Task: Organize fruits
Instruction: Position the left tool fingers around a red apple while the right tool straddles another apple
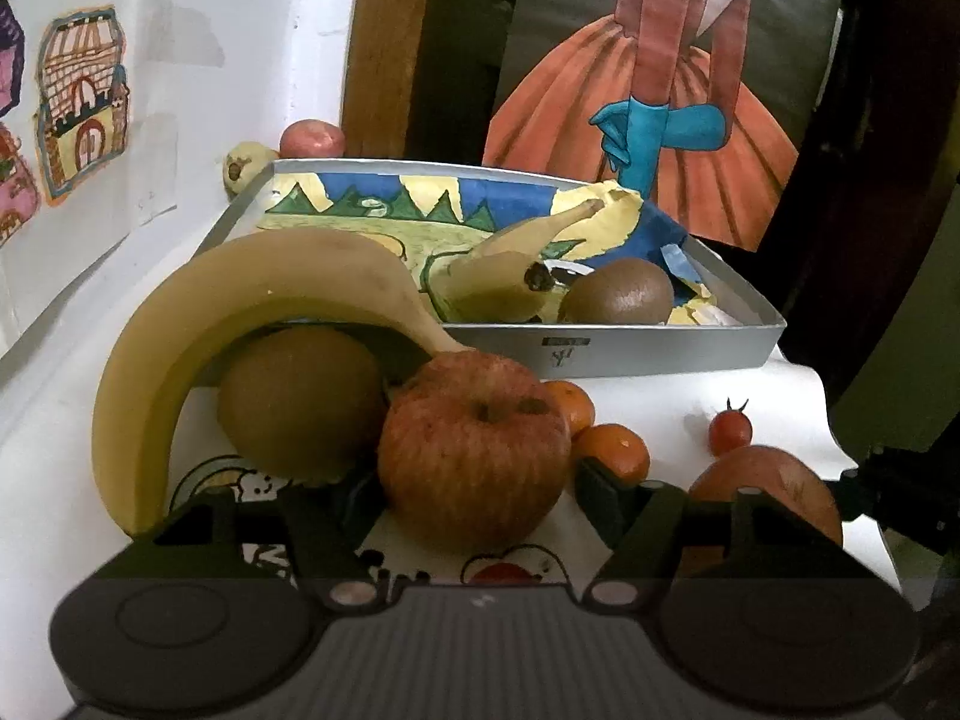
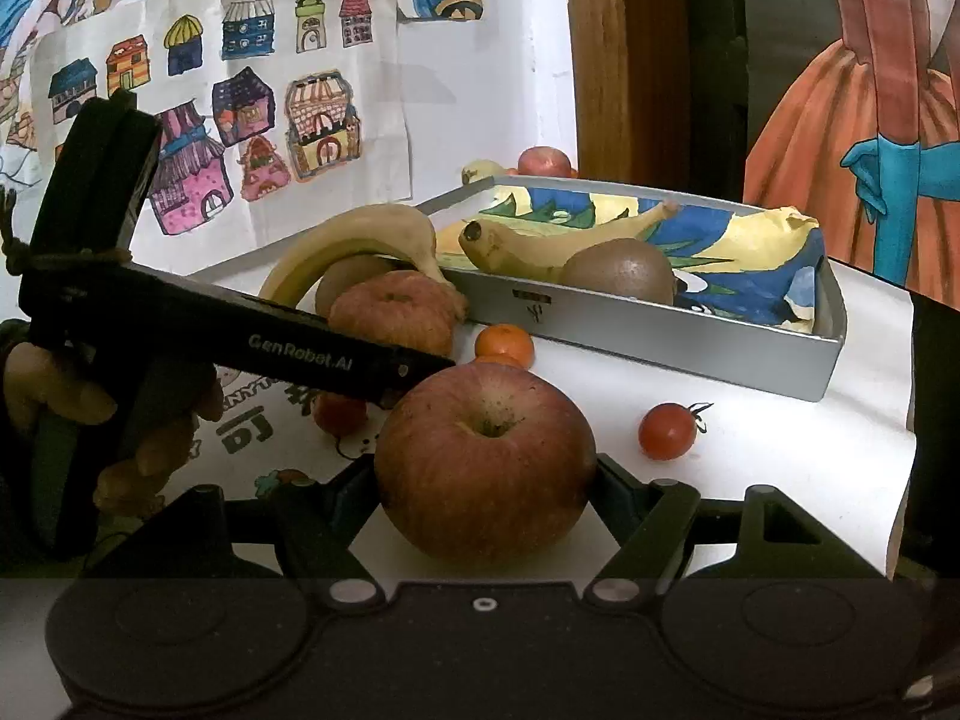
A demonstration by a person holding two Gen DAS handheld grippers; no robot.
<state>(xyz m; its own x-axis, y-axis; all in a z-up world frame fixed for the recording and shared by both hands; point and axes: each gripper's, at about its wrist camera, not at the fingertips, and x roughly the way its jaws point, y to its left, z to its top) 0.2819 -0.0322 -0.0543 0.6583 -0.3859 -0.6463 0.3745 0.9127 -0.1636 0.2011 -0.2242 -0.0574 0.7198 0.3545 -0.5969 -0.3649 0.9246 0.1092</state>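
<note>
While tray (image 2: 690, 333) at far right holds banana and kiwi, right gripper (image 2: 486, 480) clamps near apple (image 2: 486, 462), jaws against both sides. Left gripper (image 1: 474, 480) brackets 2nd apple (image 1: 474, 450), jaws wide, contact unclear. Next: lift to tray.

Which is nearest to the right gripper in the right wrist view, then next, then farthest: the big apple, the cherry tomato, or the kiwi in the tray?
1. The big apple, between the fingers of the right gripper.
2. The cherry tomato, on the table to the right, past the apple.
3. The kiwi, farther back inside the tray, beside a banana.
</note>
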